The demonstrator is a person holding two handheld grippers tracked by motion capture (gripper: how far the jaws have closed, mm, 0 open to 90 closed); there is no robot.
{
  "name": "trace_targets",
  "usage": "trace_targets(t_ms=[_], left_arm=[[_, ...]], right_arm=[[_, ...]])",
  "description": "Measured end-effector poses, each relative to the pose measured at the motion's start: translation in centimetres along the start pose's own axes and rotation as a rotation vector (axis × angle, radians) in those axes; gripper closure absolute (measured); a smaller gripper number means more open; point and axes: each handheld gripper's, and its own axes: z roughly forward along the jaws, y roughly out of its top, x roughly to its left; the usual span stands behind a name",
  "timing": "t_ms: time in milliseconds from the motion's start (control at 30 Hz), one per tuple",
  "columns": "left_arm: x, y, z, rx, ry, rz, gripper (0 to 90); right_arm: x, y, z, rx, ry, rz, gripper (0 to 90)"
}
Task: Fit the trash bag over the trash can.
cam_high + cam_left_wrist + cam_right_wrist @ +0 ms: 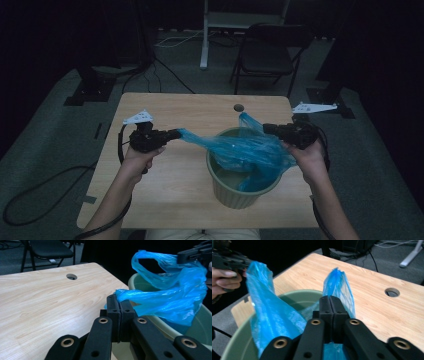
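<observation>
High view, two grippers, left gripper (pixel 175 134), right gripper (pixel 266 129), one blue bag (pixel 250 150), one bin (pixel 220 182)

High view overhead facing forward, gripper views close from opposite sides, sharing table (pixel 175 107) hole (pixel 239 107)

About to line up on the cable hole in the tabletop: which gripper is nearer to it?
Right. The right gripper sits just beyond and beside the hole; the left gripper is farther off across the table, each clamping the blue bag.
</observation>
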Motion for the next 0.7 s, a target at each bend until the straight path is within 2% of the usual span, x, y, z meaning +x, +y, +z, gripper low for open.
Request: trace_targets(t_ms=[33,100,133,167,233,267,300,367,433,467,533,567,600,633,667,700], left_arm=[[0.0,0.1,-0.3,0.000,0.014,0.008,90.0],[0.1,0.2,-0.5,-0.001,0.011,0.010,90.0],[0.1,0.2,-0.7,-0.002,0.020,0.011,90.0],[0.1,0.3,-1.0,-0.008,0.022,0.010,89.9],[0.2,0.5,-1.5,-0.020,0.001,0.005,89.9],[0.1,0.7,-1.8,-0.029,-0.005,0.009,89.9],[0.0,0.9,-2.0,-0.037,-0.027,0.012,89.9],[-0.6,1.4,-2.7,-0.068,-0.031,0.032,89.8],[-1.1,1.8,-3.3,-0.082,-0.026,0.057,89.8],[-1.5,1.9,-3.7,-0.094,-0.046,0.061,89.7],[-1.6,1.9,-3.8,-0.095,-0.054,0.065,89.7],[-1.8,1.8,-3.8,-0.089,-0.086,0.071,89.7],[-1.9,1.7,-3.8,-0.085,-0.094,0.074,89.7],[-2.2,1.4,-3.8,-0.087,-0.154,0.077,87.6],[-2.2,1.3,-3.8,-0.088,-0.199,0.075,83.1],[-2.4,1.0,-3.6,-0.073,-0.298,0.070,76.8]], right_arm=[[0.1,0.1,-0.2,-0.013,-0.013,-0.006,90.0],[0.2,0.4,-1.1,-0.056,-0.016,-0.004,90.0],[0.2,0.4,-1.1,-0.056,-0.016,-0.004,90.0],[0.3,0.7,-2.5,-0.107,-0.046,-0.009,90.0],[0.4,0.9,-3.7,-0.146,-0.028,-0.001,90.0],[0.4,0.9,-3.7,-0.146,-0.028,-0.001,90.0],[0.8,1.0,-4.8,-0.175,-0.025,-0.012,90.0],[1.6,0.8,-5.5,-0.203,-0.007,-0.022,90.0],[2.0,0.7,-5.7,-0.208,-0.011,-0.034,89.9],[2.6,0.3,-6.2,-0.231,-0.020,-0.052,90.0],[2.7,0.2,-6.3,-0.238,-0.032,-0.053,90.0],[2.9,0.1,-6.5,-0.246,-0.052,-0.061,90.0],[2.9,0.0,-6.7,-0.255,-0.066,-0.061,90.0],[2.5,-0.1,-7.0,-0.280,-0.076,-0.041,89.9],[2.3,-0.2,-7.1,-0.283,-0.072,-0.036,89.9],[2.1,-0.2,-7.1,-0.291,-0.067,-0.025,89.9]])
